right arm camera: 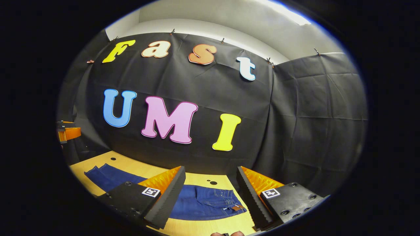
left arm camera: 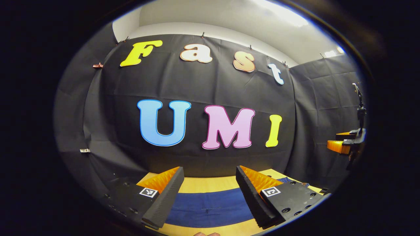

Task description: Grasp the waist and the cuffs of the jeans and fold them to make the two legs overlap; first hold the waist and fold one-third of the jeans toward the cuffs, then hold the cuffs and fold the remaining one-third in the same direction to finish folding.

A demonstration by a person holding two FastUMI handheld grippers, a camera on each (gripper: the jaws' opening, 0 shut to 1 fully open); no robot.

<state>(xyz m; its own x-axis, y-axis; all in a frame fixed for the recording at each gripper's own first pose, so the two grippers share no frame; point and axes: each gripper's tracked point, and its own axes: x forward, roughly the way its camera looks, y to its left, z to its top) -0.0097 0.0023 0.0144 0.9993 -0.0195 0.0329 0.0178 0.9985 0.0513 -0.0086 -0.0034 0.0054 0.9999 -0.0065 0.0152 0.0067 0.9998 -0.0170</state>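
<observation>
Left gripper (left arm camera: 208, 193) and right gripper (right arm camera: 210, 193): both spread, empty, above jeans (right arm camera: 203, 203). We risk pinching one denim layer only, legs misaligning.

The jeans (right arm camera: 203, 203) were a deep indigo blue with paler stitching, and a small tan leather patch (right arm camera: 236, 207) sat at the waist. Under them the surface (right arm camera: 197, 226) was a warm yellow wood tone, marked by a few small black dots. The left gripper (left arm camera: 208, 196) had matt black fingers (left arm camera: 164, 200) faced in ridged orange, each body carrying a white square tag with a black pattern. The right gripper (right arm camera: 210, 196) wore the same black, orange and white. The booth's cloth wall (right arm camera: 311, 114) was black, and the ceiling (right arm camera: 213, 16) above it pale grey-white.
</observation>
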